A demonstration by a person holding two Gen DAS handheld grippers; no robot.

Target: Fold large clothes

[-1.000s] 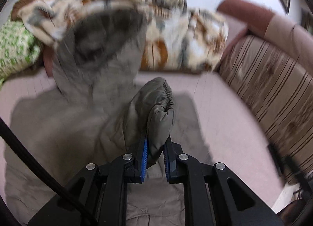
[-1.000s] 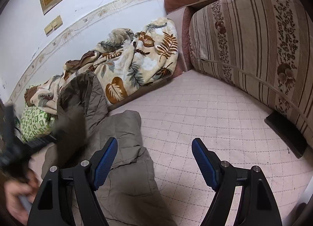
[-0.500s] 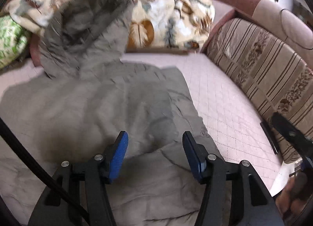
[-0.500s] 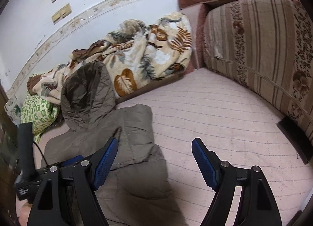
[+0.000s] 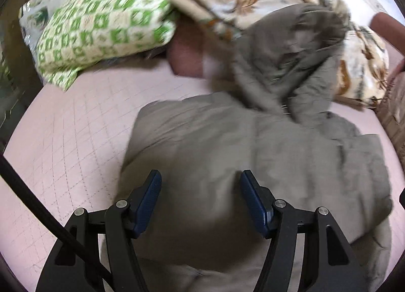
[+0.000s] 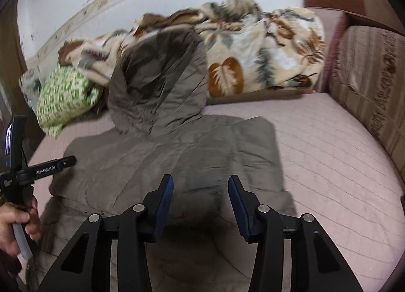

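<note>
A large grey-brown padded jacket [image 5: 253, 155] lies flat on the pink quilted mattress [image 5: 65, 125], its hood [image 5: 298, 46] propped against the bedding behind. In the right wrist view the jacket [image 6: 177, 155] has both sides folded in, hood [image 6: 162, 74] upright at the back. My left gripper [image 5: 200, 185] is open and empty, just above the jacket's middle. My right gripper [image 6: 200, 191] is open and empty over the jacket's lower middle. The left hand-held tool [image 6: 38, 168] shows at the left edge of the right wrist view.
A green patterned pillow [image 5: 101, 26] and a leaf-print blanket [image 6: 258, 46] lie along the wall behind the jacket. A striped sofa back [image 6: 369, 84] bounds the right side. Bare mattress [image 6: 329, 160] lies right of the jacket.
My left gripper let go of the sleeve cuff it held, opened, and swung left over the jacket. The sleeve now lies folded in. My right gripper moved in over the jacket, still open.
</note>
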